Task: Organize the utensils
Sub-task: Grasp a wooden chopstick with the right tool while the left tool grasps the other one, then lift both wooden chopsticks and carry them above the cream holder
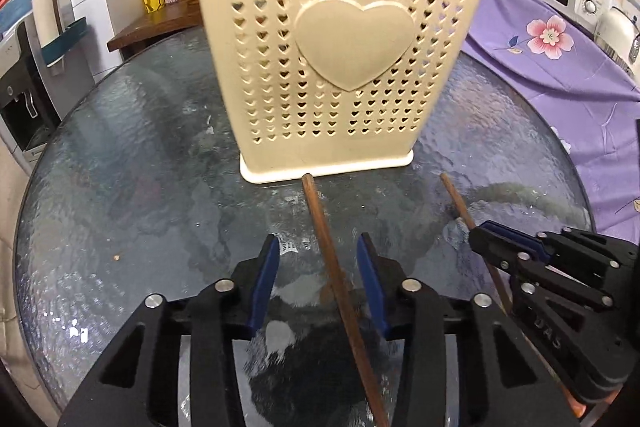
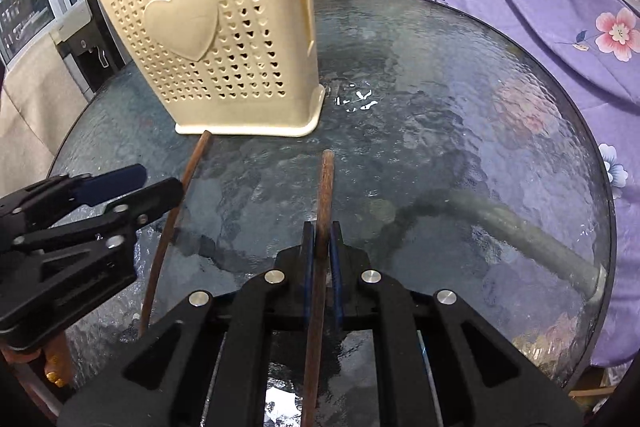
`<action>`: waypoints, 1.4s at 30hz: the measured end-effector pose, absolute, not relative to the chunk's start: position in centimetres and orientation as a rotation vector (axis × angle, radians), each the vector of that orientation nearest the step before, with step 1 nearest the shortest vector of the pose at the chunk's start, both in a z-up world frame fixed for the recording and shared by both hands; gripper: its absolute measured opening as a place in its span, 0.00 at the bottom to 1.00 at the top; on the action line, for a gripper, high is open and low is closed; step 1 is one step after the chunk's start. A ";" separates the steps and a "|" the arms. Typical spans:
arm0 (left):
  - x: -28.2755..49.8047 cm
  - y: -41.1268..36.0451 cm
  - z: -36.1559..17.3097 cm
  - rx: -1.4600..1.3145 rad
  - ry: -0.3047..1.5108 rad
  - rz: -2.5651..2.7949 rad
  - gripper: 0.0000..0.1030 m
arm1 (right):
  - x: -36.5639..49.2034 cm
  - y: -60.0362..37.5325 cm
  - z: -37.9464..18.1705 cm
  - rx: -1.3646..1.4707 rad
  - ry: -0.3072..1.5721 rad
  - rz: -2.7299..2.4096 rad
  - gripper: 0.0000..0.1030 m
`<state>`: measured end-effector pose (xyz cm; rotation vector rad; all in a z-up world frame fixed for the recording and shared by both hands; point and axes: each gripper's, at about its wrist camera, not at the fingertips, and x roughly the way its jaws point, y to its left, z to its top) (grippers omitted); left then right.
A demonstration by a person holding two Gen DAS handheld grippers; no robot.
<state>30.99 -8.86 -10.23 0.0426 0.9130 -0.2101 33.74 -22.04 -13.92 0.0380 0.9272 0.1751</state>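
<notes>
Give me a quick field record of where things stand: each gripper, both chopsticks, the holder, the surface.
left gripper: fingers apart, straddling a chopstick, pads not touching it
left chopstick: on the glass, tip pointing at the holder's base
right gripper: fingers shut on the other chopstick
right chopstick: clamped, tip extends toward the holder
holder: cream plastic, heart cut-outs, upright, some sticks already poking out on top
table: round textured glass, purple floral cloth alongside
remaining: neither of the two chopsticks is in the holder yet
</notes>
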 end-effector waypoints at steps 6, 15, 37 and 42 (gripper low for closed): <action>32.3 -9.3 -10.9 0.036 0.929 -0.193 0.30 | 34.6 -22.2 -13.9 0.043 0.933 0.177 0.08; 32.9 -9.8 -10.8 0.055 0.931 -0.184 0.08 | 36.7 -20.9 -13.8 0.021 0.935 0.146 0.09; 29.2 -6.8 -6.2 -0.068 0.811 -0.264 0.07 | 32.0 -22.3 -7.8 0.104 0.686 0.306 0.07; 26.5 -5.5 -2.3 -0.080 0.711 -0.306 0.07 | 29.3 -22.3 -3.6 0.117 0.598 0.384 0.07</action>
